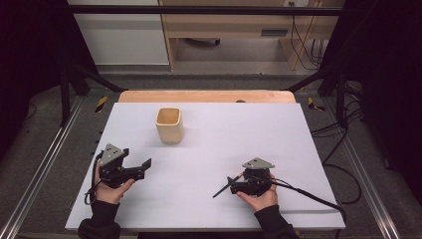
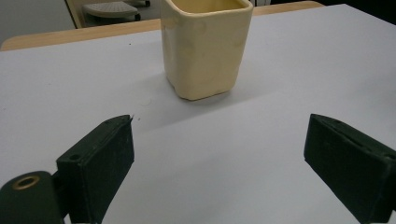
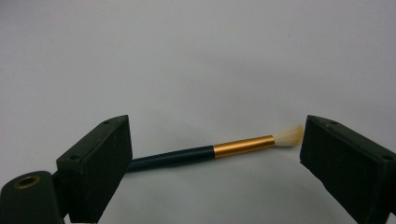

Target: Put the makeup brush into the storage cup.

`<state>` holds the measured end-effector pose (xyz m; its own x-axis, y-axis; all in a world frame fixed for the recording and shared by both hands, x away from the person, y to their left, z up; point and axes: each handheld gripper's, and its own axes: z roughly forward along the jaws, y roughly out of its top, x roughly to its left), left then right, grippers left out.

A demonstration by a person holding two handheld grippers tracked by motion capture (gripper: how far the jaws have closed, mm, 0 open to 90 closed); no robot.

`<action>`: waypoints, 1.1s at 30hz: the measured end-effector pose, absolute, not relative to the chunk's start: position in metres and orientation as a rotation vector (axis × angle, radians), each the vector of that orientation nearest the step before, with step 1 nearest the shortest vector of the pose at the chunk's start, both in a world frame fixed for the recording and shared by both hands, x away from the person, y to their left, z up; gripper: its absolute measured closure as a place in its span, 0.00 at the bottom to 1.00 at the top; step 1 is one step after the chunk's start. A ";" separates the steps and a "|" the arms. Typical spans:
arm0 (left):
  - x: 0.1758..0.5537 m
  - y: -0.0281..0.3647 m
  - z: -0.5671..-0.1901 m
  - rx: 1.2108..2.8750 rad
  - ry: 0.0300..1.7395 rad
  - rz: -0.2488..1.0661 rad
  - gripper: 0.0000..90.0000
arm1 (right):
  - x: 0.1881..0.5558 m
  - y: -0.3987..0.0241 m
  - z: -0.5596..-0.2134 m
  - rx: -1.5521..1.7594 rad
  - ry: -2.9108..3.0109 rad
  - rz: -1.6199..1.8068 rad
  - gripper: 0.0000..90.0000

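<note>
- The left tongs (image 1: 144,165) rest low over the white counter (image 1: 278,129), held in the person's left hand (image 1: 112,186), with the jaws spread wide apart and nothing between them.
- Ahead of the left tongs, up the counter and a little toward the right tongs, stands a cream-yellow cup (image 1: 169,125); in the left gripper view the cup (image 2: 205,46) stands upright beyond the gap between the jaws, well clear of both.
- The cup has a squarish body with rounded corners and an open top; what it holds inside cannot be told.
- The right tongs (image 1: 232,181) are held by the right hand (image 1: 259,198) near the counter's near edge, jaws also standing wide apart.
- A small brush (image 3: 210,151) lies flat on the counter between the right jaws: dark handle toward the left jaw, gold ferrule in the middle, pale bristles just beside the right jaw.
- Neither jaw presses on the brush.
- In the high view the brush (image 1: 221,189) sticks out from the right tongs toward the left tongs.
- A black cable (image 1: 308,195) trails from the right tongs across the counter, away from the left tongs.
</note>
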<state>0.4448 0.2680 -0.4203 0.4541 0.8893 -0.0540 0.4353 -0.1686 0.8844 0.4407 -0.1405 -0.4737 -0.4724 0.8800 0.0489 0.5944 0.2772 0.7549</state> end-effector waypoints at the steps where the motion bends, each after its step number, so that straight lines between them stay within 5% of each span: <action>1: 0.445 0.268 -0.420 1.784 1.132 0.618 0.09 | 0.441 -0.141 -0.474 1.328 2.173 1.027 0.11; 18: 0.446 0.268 -0.423 1.790 1.137 0.617 0.09 | 0.444 -0.134 -0.488 1.374 2.153 0.968 0.19; 33: 0.446 0.269 -0.423 1.786 1.138 0.613 0.09 | 0.445 -0.138 -0.484 1.330 2.180 0.952 0.48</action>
